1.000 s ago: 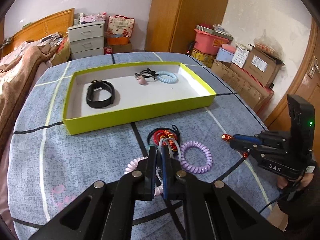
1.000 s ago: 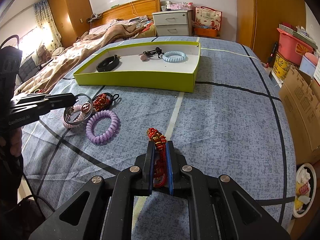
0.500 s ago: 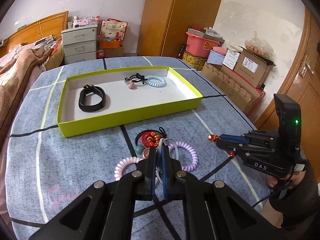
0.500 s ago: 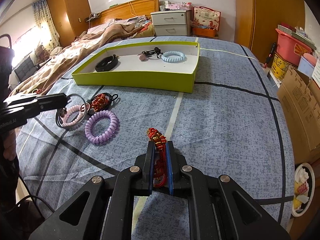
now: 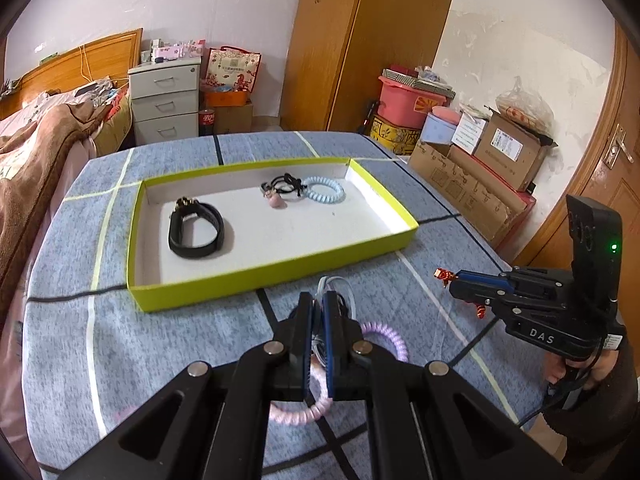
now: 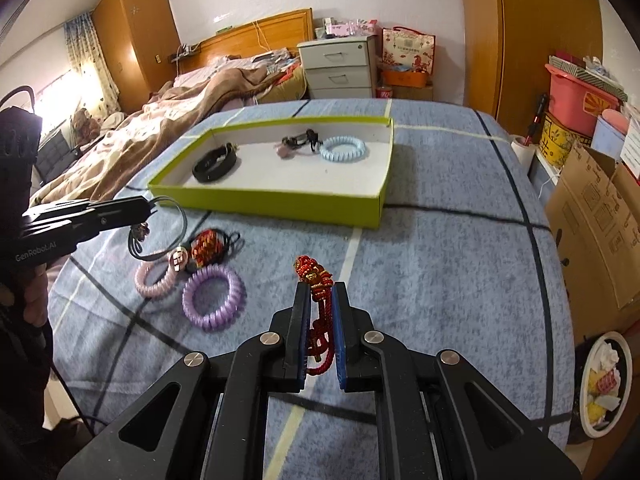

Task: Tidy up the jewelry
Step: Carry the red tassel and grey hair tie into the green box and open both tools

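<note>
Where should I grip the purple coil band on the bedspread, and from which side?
Pinch the purple coil band across its right arc, coming down from above on the side facing bare bedspread. It lies flat, and its left edge sits close to the pink coil band.

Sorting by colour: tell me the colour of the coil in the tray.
Light blue coil, clearest in the right wrist view.

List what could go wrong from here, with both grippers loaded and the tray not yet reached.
1. The grey cord necklace hangs loose below the left gripper, over the table pile; its pendant may snag the red knotted piece and drag it along.
2. The right gripper pinches only the thin red braided bracelet; it might slip out.
3. The hanging loop may catch the yellow tray wall instead of clearing it.
</note>
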{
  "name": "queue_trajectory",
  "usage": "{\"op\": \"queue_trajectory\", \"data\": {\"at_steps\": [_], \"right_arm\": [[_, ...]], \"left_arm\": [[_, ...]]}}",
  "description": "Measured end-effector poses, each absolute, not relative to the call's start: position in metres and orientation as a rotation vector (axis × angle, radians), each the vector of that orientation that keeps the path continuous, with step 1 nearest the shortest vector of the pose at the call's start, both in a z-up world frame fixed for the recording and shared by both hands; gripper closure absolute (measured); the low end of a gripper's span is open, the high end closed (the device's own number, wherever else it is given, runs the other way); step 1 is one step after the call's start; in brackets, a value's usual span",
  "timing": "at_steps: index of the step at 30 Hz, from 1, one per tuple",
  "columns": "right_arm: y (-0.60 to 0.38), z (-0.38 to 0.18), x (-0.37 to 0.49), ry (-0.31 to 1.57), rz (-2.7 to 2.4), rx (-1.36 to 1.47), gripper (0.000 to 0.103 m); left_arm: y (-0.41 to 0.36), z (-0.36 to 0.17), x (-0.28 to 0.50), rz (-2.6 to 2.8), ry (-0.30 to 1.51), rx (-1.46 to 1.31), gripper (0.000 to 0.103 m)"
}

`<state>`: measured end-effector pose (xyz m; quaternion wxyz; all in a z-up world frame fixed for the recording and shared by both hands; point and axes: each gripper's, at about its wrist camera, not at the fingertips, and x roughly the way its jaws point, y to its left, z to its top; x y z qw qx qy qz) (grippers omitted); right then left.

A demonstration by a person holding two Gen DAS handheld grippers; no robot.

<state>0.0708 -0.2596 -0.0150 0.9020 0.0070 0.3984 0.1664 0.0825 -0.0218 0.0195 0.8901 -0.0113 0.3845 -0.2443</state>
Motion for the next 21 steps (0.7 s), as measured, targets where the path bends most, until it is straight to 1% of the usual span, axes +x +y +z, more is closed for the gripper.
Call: {"op": "queue_trajectory", "data": {"at_steps": [11, 21], "right_arm": [[-0.249, 0.01, 0.113, 0.778, 0.365, 0.01, 0.092], [-0.235, 0.004, 0.166, 0.821, 0.371, -0.011, 0.092]], "left_arm": [[-0.016, 0.031, 0.133, -0.482, 0.781, -0.062, 0.098], [-0.018, 0.021, 0.184, -0.486, 0.821, -0.108, 0.098]]}}
